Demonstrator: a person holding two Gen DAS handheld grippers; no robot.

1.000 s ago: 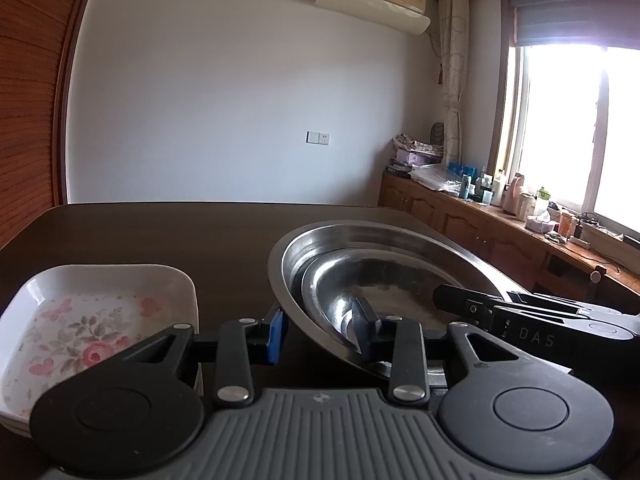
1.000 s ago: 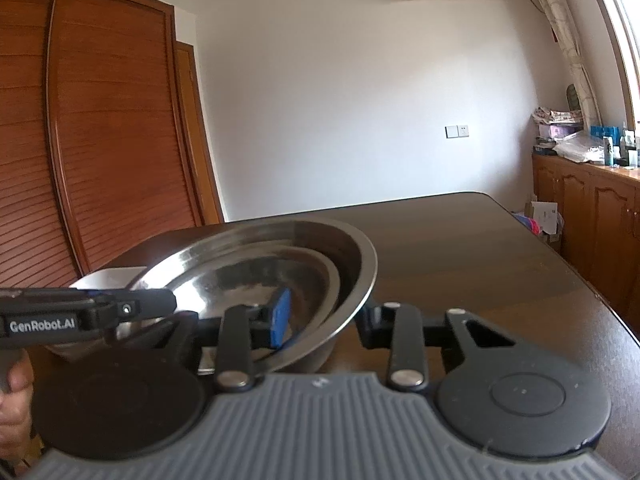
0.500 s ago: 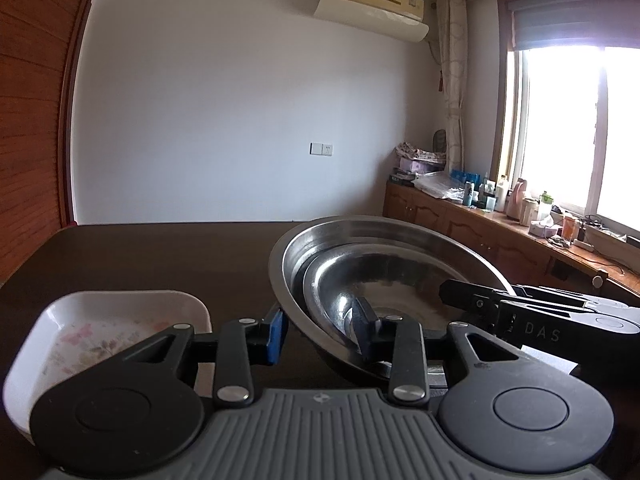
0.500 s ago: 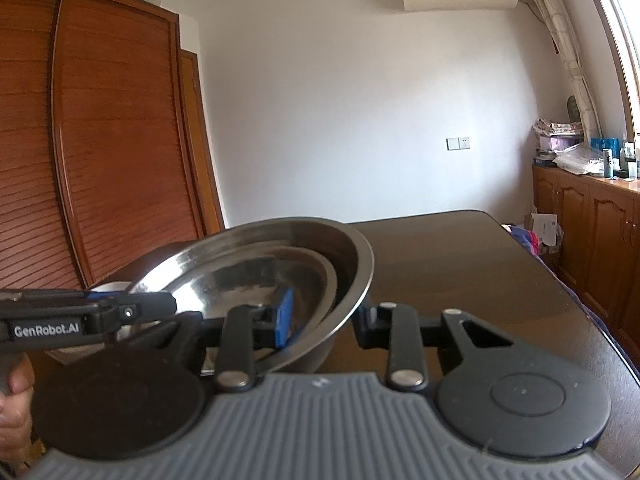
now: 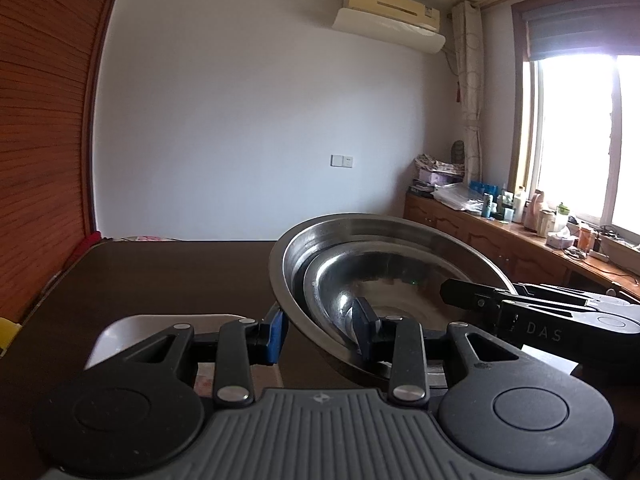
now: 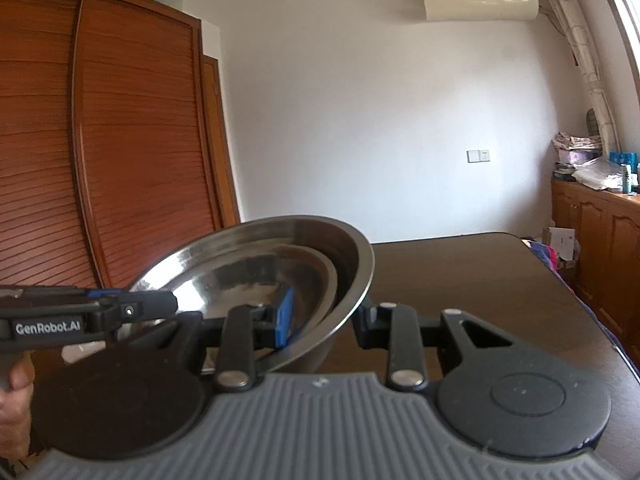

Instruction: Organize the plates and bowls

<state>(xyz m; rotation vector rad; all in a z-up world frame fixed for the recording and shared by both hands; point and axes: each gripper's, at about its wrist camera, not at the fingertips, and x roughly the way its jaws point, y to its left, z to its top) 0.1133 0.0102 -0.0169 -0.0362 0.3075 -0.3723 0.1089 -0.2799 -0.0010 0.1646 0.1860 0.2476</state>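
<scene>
Left wrist view: left gripper [image 5: 320,330] and right gripper [image 6: 322,316] each pinch the rim of the big steel bowl [image 5: 384,240], small steel bowl [image 5: 360,276] nested inside, both up off the table [image 5: 160,272] | next: carry level, set down softly | change: bowls higher, flowered white dish [image 5: 132,330] now mostly hidden.

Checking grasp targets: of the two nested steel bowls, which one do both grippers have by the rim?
The larger outer steel bowl. The left gripper and right gripper each straddle its rim; the smaller steel bowl just sits inside it.
</scene>
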